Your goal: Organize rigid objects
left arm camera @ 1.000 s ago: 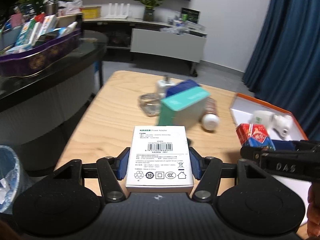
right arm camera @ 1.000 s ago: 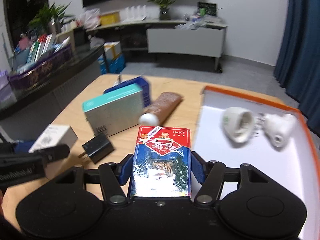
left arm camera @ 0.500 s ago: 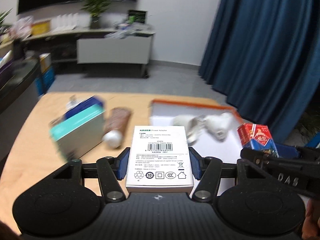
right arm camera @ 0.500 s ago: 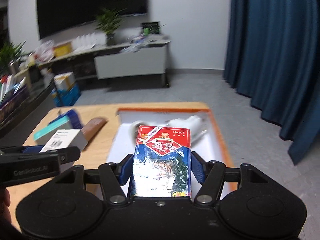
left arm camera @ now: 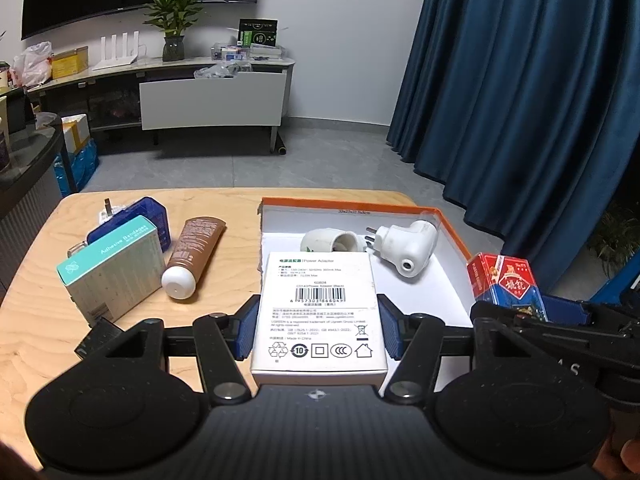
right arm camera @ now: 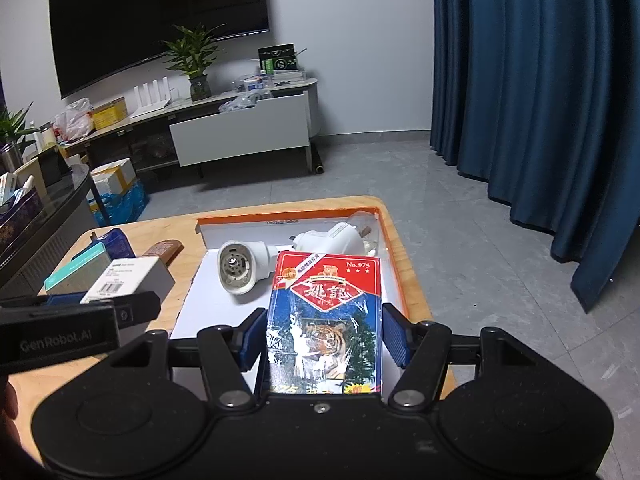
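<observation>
My left gripper (left arm camera: 318, 330) is shut on a white power adapter box (left arm camera: 319, 312), held over the near left edge of the orange-rimmed white tray (left arm camera: 348, 205). My right gripper (right arm camera: 324, 336) is shut on a red and blue playing card pack (right arm camera: 326, 316), held over the tray's near right part (right arm camera: 288, 216); the pack also shows in the left wrist view (left arm camera: 506, 286). Inside the tray lie a white lamp socket (left arm camera: 330, 242) and a white plug-in device (left arm camera: 406, 246).
On the wooden table (left arm camera: 40, 332) left of the tray lie a teal bandage box (left arm camera: 114, 268), a blue box (left arm camera: 136, 222), a brown tube (left arm camera: 192, 258) and a black charger (left arm camera: 96, 338). Blue curtains hang at the right. A TV cabinet stands behind.
Both grippers have swung right from the table's clutter to the tray, each still holding its box. The views have steadied over the tray.
</observation>
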`<state>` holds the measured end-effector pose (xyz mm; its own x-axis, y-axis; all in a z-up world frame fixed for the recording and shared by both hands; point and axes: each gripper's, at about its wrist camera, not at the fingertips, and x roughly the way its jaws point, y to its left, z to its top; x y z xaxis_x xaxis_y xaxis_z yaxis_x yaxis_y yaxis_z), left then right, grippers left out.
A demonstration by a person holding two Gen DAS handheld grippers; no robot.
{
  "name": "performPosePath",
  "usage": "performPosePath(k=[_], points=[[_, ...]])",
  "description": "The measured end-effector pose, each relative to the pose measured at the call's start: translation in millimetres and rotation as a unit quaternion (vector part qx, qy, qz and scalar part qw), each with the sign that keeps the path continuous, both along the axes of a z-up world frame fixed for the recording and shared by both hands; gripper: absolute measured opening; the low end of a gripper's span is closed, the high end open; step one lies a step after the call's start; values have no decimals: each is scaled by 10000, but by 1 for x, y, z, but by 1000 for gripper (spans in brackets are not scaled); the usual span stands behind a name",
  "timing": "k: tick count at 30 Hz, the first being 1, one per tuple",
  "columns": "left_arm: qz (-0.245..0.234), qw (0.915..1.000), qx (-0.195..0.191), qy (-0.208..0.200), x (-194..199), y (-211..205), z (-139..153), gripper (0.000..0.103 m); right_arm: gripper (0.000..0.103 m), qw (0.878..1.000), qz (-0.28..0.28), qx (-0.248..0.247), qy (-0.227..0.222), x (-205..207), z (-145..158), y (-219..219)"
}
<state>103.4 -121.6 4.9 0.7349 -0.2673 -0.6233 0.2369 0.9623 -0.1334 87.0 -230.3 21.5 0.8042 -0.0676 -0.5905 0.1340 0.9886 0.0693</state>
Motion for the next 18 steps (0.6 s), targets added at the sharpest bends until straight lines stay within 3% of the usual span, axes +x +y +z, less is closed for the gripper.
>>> performPosePath(k=[18], points=[[122,9999,-23,7,-3,4,0,60,73,9994,240,-209,123,10,2,9]])
